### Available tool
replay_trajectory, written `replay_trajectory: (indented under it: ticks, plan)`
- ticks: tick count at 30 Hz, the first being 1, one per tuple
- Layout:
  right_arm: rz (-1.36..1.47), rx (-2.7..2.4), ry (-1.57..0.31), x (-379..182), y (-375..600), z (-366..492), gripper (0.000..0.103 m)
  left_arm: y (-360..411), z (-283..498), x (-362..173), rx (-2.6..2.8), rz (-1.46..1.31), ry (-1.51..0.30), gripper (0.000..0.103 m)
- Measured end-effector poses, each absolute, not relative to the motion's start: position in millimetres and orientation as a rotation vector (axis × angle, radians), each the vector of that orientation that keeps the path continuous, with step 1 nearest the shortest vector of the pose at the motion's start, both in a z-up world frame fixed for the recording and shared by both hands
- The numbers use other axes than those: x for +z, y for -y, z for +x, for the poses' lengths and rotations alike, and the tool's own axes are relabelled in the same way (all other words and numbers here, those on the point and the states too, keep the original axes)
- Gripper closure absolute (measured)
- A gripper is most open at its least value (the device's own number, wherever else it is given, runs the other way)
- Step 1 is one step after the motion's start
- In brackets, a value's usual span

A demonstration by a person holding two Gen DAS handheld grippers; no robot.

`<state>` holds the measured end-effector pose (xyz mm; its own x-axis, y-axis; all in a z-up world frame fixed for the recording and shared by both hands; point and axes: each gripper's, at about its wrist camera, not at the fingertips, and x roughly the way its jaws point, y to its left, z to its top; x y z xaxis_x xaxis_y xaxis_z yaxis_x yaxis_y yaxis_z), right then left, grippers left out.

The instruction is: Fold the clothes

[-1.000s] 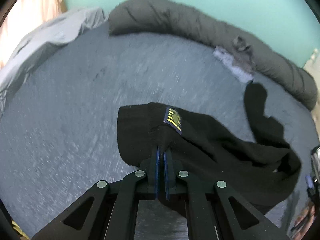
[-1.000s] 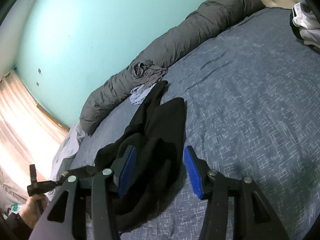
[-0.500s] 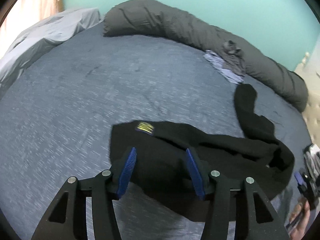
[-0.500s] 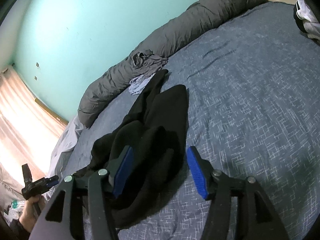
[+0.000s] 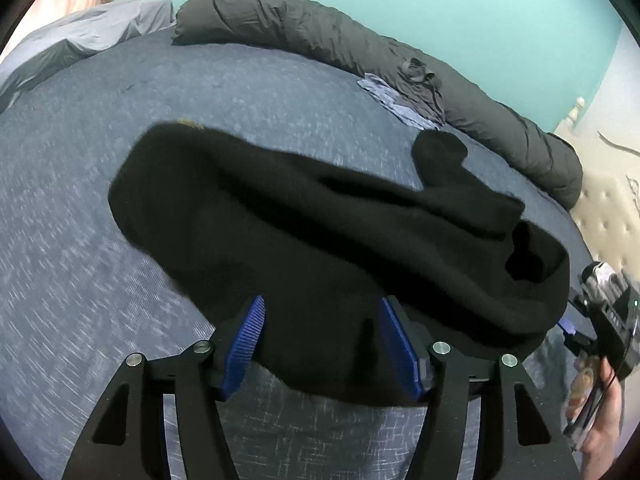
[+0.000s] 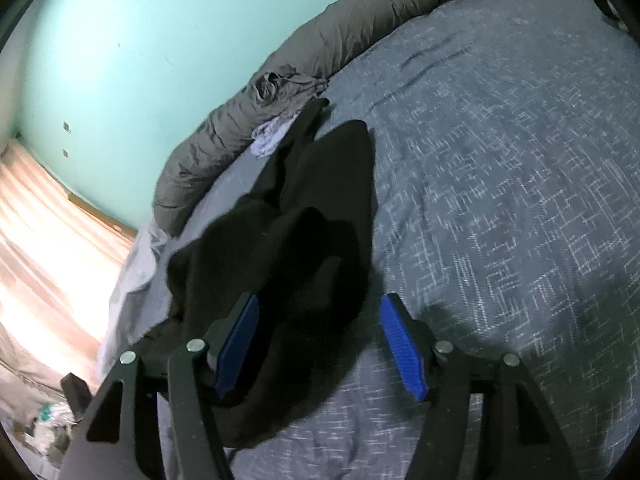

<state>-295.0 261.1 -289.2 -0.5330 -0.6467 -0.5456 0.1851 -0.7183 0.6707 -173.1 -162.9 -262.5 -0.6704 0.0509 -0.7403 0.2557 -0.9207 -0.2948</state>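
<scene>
A black garment lies crumpled on the blue-grey patterned bed cover; one sleeve reaches toward the far rolled duvet. My left gripper is open, its blue pads on either side of the garment's near edge, gripping nothing. In the right wrist view the same garment lies in a heap running away from me. My right gripper is open over its near end, left pad above the cloth, right pad above the cover. The right gripper also shows at the left wrist view's right edge.
A rolled dark grey duvet runs along the far side by the teal wall, with a small grey garment and a pale blue cloth against it. A light grey sheet lies far left. A tufted headboard is at the right.
My left gripper let go of the garment's labelled part and opened; the cloth dropped and the yellow label turned out of sight. Both grippers moved closer over the garment.
</scene>
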Motion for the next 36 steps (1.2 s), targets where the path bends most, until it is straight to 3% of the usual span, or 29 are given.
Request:
replay_trajectory:
  ticks: [8,13,20,32,36]
  plan:
    - [1.103,-2.317,0.755,-287.4,-264.6,-290.1,0.038,163.7,-178.1,-259.5,-2.754,1.152,-0.480,0.037]
    - [1.057,-2.297,0.868,-287.8,-272.7,-285.2,0.038,166.1,-188.1,-271.8,-2.728,1.146,-0.417,0.036]
    - [1.135,-2.369,0.745,-285.4,-268.4,-299.2,0.038,173.2,-193.3,-277.5,-2.719,1.142,-0.469,0.031]
    - [1.265,-2.317,0.618,-279.1,-241.6,-407.8,0.037,170.6,-191.8,-276.4,-2.729,1.132,-0.493,0.022]
    - [1.377,-2.355,0.494,-289.6,-219.2,-427.1,0.036,172.0,-192.1,-276.0,-2.733,1.129,-0.510,0.021]
